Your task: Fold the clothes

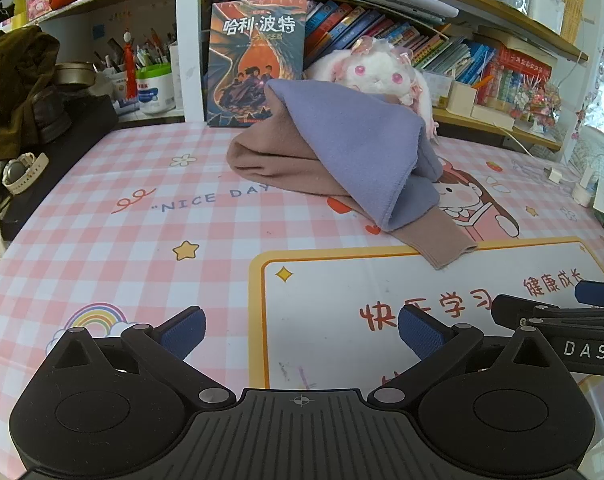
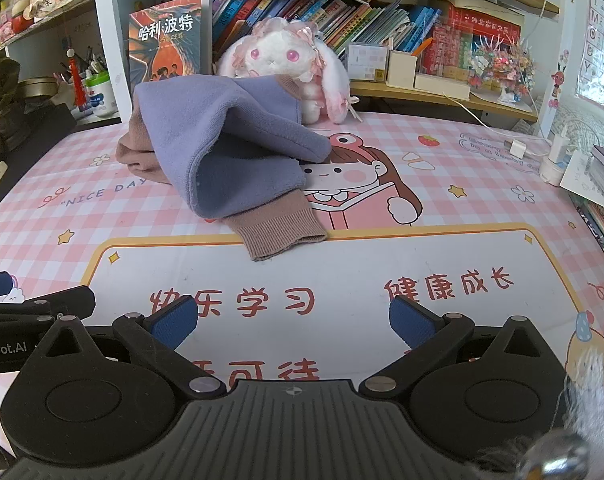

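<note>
A crumpled garment (image 1: pixel 350 152) (image 2: pixel 229 148) lies heaped on the pink checked desk mat (image 1: pixel 141 240) (image 2: pixel 462 208). Its lilac fleece inside faces out, with mauve knit fabric underneath. A mauve ribbed cuff (image 1: pixel 446 240) (image 2: pixel 277 232) points toward me. My left gripper (image 1: pixel 302 334) hovers open over the mat, well short of the cuff, nothing between its blue pads. My right gripper (image 2: pixel 293 322) is open too, just in front of the cuff and empty. Each gripper shows at the edge of the other's view: the right gripper (image 1: pixel 570 328), the left gripper (image 2: pixel 29 304).
A white plush rabbit (image 1: pixel 378 72) (image 2: pixel 285 60) sits right behind the garment. An upright book (image 1: pixel 253 64) (image 2: pixel 165 40) and shelves of books stand at the back. A watch (image 1: pixel 21 172) and dark clothing lie left; a charger and cable (image 2: pixel 542 152) lie right.
</note>
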A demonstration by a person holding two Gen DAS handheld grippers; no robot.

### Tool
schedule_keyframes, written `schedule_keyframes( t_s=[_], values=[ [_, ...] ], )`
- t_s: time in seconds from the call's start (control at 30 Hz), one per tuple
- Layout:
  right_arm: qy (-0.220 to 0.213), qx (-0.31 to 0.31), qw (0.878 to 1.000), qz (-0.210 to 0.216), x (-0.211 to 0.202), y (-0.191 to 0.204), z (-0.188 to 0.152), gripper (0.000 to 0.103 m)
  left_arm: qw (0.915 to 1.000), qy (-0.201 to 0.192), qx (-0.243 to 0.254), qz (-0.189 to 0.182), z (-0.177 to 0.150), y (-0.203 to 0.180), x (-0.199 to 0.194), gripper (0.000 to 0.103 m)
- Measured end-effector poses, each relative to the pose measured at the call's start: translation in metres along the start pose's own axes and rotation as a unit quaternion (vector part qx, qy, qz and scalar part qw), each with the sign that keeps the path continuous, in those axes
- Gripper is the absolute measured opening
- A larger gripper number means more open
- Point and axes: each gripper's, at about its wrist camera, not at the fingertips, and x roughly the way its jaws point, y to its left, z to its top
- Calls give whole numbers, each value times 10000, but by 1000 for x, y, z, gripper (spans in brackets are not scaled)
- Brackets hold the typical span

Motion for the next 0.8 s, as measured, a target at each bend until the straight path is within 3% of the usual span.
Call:
schedule_keyframes(
  t_s=[0.8],
  values=[
    [11, -9, 10000, -16, -2, 0, 0, 103, 10000, -19, 19, -9, -1, -1, -2, 103]
  ],
)
